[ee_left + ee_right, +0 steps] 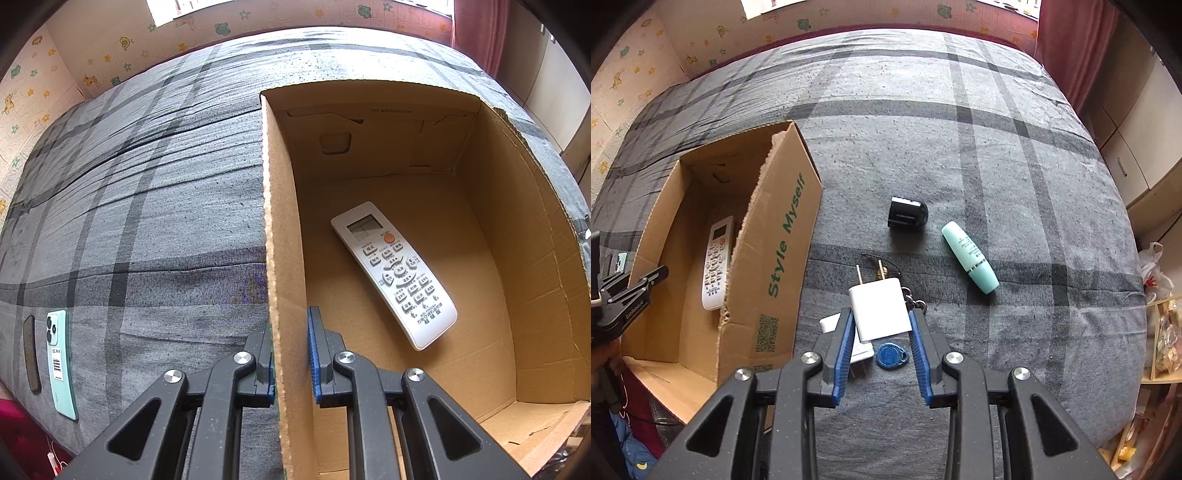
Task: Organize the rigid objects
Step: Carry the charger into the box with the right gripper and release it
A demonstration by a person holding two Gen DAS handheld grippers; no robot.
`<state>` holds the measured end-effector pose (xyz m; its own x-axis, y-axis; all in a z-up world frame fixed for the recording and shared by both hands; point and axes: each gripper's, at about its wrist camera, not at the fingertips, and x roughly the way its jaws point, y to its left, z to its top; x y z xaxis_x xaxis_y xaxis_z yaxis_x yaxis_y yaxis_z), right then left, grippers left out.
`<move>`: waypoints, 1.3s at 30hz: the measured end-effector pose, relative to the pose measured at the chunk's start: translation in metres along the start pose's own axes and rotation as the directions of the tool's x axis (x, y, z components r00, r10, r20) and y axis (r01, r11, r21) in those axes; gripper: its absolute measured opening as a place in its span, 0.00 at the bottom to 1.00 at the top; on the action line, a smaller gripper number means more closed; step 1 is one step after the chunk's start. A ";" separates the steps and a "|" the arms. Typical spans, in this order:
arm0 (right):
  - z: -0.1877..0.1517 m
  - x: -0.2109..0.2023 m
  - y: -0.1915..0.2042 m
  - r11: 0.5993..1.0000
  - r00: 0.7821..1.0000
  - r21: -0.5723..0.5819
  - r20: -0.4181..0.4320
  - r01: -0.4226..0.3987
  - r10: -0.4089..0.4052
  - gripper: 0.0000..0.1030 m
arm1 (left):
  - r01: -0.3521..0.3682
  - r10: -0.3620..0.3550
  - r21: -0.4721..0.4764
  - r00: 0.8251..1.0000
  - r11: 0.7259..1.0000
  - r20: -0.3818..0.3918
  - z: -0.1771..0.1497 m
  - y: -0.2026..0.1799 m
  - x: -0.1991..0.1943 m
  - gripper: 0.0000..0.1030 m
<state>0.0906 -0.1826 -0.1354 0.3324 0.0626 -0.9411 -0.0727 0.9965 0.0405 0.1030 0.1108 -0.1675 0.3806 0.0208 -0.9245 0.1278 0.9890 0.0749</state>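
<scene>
My left gripper (290, 354) is shut on the left wall of an open cardboard box (275, 236), one finger outside and one inside. A white remote control (393, 273) lies flat on the box floor. In the right wrist view my right gripper (881, 321) is shut on a white plug adapter (881, 308), lifted off the bed with its two prongs pointing away. Below it on the blanket lie a second white adapter (860, 350) and a blue key fob (891, 355). The box (775, 258) and the remote (717, 262) appear to the left, with the left gripper (659, 275) on the box wall.
A black cylindrical object (908, 214) and a mint-green bottle (969, 256) lie on the grey plaid bed beyond the right gripper. Keys (914, 301) peek out behind the held adapter. A mint phone (61, 363) and a dark flat strip (31, 352) lie at the bed's left edge.
</scene>
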 end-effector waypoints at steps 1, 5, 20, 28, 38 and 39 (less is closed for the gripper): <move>0.002 -0.002 0.004 1.000 1.000 -0.004 0.006 -0.004 0.004 0.31 | 0.000 0.000 0.000 1.000 1.000 0.000 0.000 0.000 0.000 0.14; 0.009 -0.013 0.018 0.999 0.999 -0.026 0.034 -0.026 0.027 0.31 | 0.002 -0.002 -0.001 1.000 1.000 -0.001 0.000 0.000 0.000 0.14; 0.027 -0.032 0.091 0.984 0.992 -0.152 0.067 -0.096 0.107 0.31 | 0.002 -0.002 0.003 1.000 1.000 0.001 0.000 0.001 0.000 0.14; 0.025 -0.018 0.133 0.964 0.991 -0.235 0.024 -0.125 0.135 0.30 | 0.002 -0.002 0.004 1.000 1.000 0.000 0.000 0.000 0.000 0.14; 0.011 0.014 0.168 0.948 0.987 -0.276 -0.058 -0.157 0.147 0.30 | 0.003 -0.003 0.004 1.000 1.000 -0.001 0.000 0.001 0.000 0.14; 0.009 0.018 0.171 0.947 0.987 -0.279 -0.067 -0.159 0.146 0.30 | 0.002 -0.002 0.004 1.000 1.000 -0.001 0.000 0.001 0.000 0.14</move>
<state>0.0922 -0.0108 -0.1422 0.2546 0.2037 -0.9453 -0.3842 0.9184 0.0944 0.1034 0.1115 -0.1672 0.3798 0.0192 -0.9249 0.1324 0.9884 0.0749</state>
